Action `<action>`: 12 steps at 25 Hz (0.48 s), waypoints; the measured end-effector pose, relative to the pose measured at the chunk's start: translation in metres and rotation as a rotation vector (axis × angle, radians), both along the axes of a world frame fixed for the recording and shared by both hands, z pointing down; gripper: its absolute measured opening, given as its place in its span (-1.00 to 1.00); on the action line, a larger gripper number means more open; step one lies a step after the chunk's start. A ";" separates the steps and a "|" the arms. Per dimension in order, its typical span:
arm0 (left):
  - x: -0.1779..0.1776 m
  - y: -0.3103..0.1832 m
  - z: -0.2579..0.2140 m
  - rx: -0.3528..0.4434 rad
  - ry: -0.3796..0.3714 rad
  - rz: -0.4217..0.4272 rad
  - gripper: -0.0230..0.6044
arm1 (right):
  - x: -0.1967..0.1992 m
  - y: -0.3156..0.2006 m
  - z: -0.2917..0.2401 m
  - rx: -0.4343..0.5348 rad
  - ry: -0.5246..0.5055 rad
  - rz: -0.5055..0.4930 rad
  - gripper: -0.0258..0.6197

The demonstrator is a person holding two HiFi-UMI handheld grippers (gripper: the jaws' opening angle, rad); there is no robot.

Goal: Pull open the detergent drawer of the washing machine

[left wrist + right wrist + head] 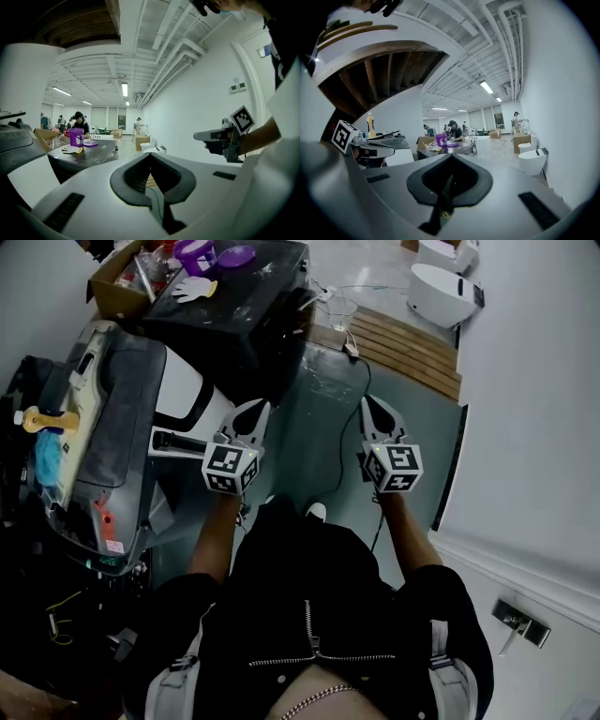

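Both grippers are held out in front of the person, above a grey-green floor, and neither holds anything. My left gripper [255,411] has its jaws together and points away toward a black table [234,296]. My right gripper [373,405] is shut too and runs parallel to the left one, a short way to its right. A white appliance with a grey top [183,395] stands to the left of the left gripper; I cannot make out a detergent drawer on it. In the left gripper view the jaws [151,154] meet, with the right gripper [220,136] at the side. The right gripper view shows its jaws [451,157] closed.
The black table carries a purple bucket [197,253] and lid. A cardboard box [117,282] and cluttered shelving [56,446] lie at the left. A black cable [352,427] trails on the floor, a wooden pallet [412,348] and white toilets [441,292] beyond. A white wall [534,427] runs along the right.
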State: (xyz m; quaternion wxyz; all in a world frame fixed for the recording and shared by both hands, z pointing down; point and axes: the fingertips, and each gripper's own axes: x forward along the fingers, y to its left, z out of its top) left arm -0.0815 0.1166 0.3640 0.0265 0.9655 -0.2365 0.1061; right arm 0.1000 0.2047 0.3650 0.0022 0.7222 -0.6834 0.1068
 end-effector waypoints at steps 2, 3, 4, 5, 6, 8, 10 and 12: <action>0.009 -0.008 0.001 0.000 -0.005 -0.005 -0.87 | 0.007 -0.010 0.002 0.000 -0.008 -0.012 -0.90; 0.014 -0.012 0.001 0.000 -0.005 -0.006 -0.87 | 0.011 -0.015 0.004 0.000 -0.013 -0.015 -0.90; 0.019 -0.017 0.001 0.000 -0.005 -0.006 -0.87 | 0.014 -0.021 0.005 -0.001 -0.018 -0.019 -0.90; 0.023 -0.023 0.002 -0.001 -0.005 -0.006 -0.87 | 0.018 -0.028 0.005 -0.004 -0.022 -0.023 -0.90; 0.028 -0.029 0.003 -0.002 -0.004 -0.007 -0.87 | 0.022 -0.036 0.006 -0.006 -0.024 -0.027 -0.90; 0.036 -0.043 0.006 -0.005 0.001 -0.007 -0.87 | 0.029 -0.053 0.009 -0.008 -0.025 -0.034 -0.90; 0.046 -0.060 0.011 -0.010 0.010 -0.005 -0.87 | 0.035 -0.074 0.010 -0.008 -0.022 -0.041 -0.90; 0.058 -0.081 0.019 -0.023 0.013 -0.001 -0.87 | 0.042 -0.096 0.011 -0.010 -0.021 -0.048 -0.90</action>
